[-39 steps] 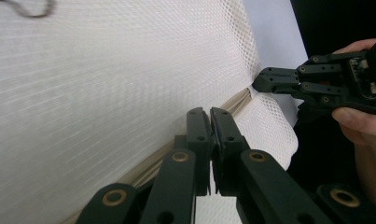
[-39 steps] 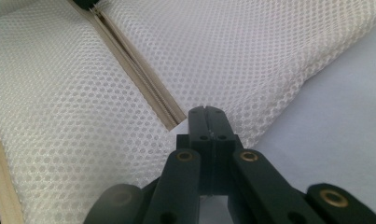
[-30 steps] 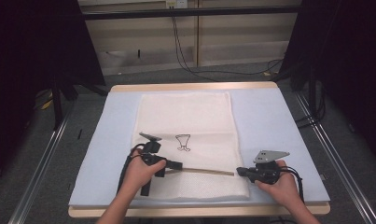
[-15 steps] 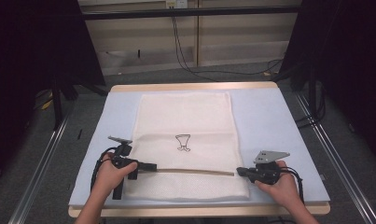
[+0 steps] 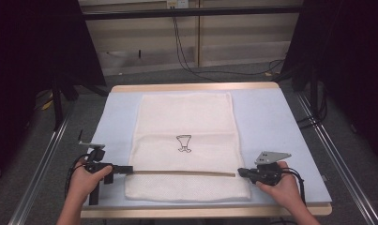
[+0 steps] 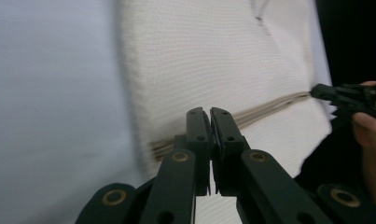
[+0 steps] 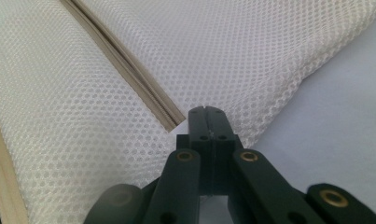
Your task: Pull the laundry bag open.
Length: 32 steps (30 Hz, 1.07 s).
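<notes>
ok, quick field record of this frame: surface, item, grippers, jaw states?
surface: table under a pale blue cover
item: white mesh bag, flat, long side running away from the person
print: small dark mark mid-bag
zipper: tan zipper across the near end of the bag
left gripper: at the zipper's left end, jaws shut
right gripper: at the zipper's right end, jaws shut; grip on the bag not discernible

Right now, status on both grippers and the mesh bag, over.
Left gripper shut at the zipper's left end. Right gripper shut at its right end. Mesh bag flat on the blue mat. Nothing in the way.
</notes>
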### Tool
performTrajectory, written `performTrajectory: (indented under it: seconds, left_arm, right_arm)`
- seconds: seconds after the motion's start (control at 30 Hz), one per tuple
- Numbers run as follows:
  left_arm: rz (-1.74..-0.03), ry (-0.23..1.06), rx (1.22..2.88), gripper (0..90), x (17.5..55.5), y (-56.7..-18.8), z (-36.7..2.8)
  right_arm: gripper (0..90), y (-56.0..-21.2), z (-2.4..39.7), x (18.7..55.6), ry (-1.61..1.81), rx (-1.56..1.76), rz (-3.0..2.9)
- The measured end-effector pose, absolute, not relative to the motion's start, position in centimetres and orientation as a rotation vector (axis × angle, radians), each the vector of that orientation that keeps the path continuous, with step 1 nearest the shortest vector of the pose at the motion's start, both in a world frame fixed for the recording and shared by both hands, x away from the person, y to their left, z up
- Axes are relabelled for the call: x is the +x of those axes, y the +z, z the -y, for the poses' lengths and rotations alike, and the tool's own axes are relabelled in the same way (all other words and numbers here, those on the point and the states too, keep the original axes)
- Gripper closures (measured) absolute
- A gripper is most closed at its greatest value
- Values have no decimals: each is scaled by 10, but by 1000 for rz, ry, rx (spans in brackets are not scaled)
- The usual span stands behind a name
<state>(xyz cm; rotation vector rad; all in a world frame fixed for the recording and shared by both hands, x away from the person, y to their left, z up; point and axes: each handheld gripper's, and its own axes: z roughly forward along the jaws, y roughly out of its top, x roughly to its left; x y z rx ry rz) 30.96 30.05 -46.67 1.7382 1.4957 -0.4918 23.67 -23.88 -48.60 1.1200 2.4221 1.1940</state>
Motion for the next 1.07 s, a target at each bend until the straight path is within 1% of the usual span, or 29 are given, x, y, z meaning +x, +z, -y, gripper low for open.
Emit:
performTrajectory:
  seconds: [0.13,0.17,0.23,0.37,0.4,0.43,0.47,0.5,0.53,0.57,0.6,0.63,0.67,0.7,0.73,0.77,0.9,0.97,1.07]
  left_arm:
    - [-1531,-505,1684,872,307,-473,-323]
    - [-1530,-528,1674,872,307,-475,-326]
    - [-1524,-530,1674,872,307,-476,-327]
    - [-1512,-497,1744,869,308,-475,-323]
    - [-1500,-466,1762,856,308,-474,-323]
    - [-1503,-427,1767,814,308,-470,-322]
    - [-1487,-370,1776,728,307,-467,-322]
    - [-1467,-363,1763,693,307,-463,-324]
    - [-1455,-336,1751,656,306,-461,-324]
    - [-1432,-258,1759,614,307,-458,-324]
    - [-1431,-195,1746,527,308,-458,-322]
    - [-1420,-71,1737,462,310,-458,-322]
    - [-1414,2,1735,371,312,-459,-321]
    - [-1410,59,1737,354,313,-461,-321]
    - [-1413,133,1756,350,316,-463,-321]
    - [-1406,172,1771,315,317,-464,-322]
    - [-1414,338,1780,231,321,-468,-324]
    - [-1425,360,1780,225,323,-469,-326]
    - [-1438,391,1816,204,326,-474,-326]
  right_arm:
    - [900,-486,239,237,1194,1120,-2424]
    - [900,-486,239,237,1194,1122,-2424]
    - [900,-486,239,237,1194,1121,-2425]
    - [900,-485,238,237,1191,1124,-2425]
    - [900,-486,238,237,1192,1127,-2422]
    - [900,-486,238,236,1197,1124,-2421]
    - [900,-485,239,236,1195,1109,-2420]
    - [900,-484,240,236,1204,1101,-2420]
    - [836,-480,243,237,1229,1104,-2396]
    - [741,-477,245,237,1260,1103,-2359]
    - [681,-472,249,238,1330,1110,-2279]
    - [642,-469,253,239,1360,1107,-2235]
    - [534,-466,258,240,1364,1104,-2161]
    - [446,-465,262,242,1327,1122,-2111]
    - [391,-465,265,244,1294,1134,-2094]
    - [348,-467,271,248,1249,1144,-2094]
    - [260,-478,285,255,1119,1203,-2104]
    - [215,-480,292,260,1076,1247,-2102]
    - [180,-482,299,265,1059,1276,-2101]
